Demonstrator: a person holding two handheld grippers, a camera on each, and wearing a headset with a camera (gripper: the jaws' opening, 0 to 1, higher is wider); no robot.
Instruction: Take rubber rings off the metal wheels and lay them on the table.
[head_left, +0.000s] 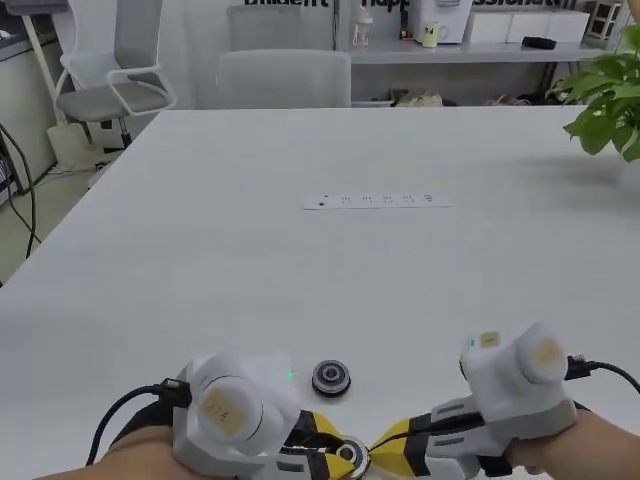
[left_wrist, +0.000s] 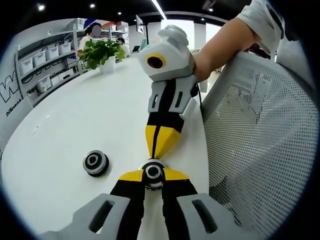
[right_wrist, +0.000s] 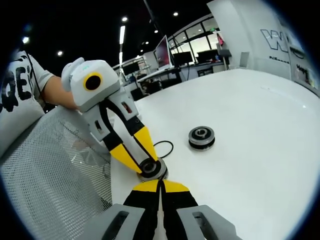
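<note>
Left tongs (left_wrist: 152, 178) clamp a metal wheel (right_wrist: 151, 169) at the worktop (head_left: 380, 270) edge; right tongs (right_wrist: 160, 187), pressed together, touch its rim. Second wheel (head_left: 331, 377) and a loose rubber ring (right_wrist: 163, 148) lie nearby.

Left gripper (left_wrist: 153, 175) held low, jaws clamped on a wheel (right_wrist: 152, 169). Right gripper (right_wrist: 161, 186) faces it, jaws pressed together, tip against the same wheel.
</note>
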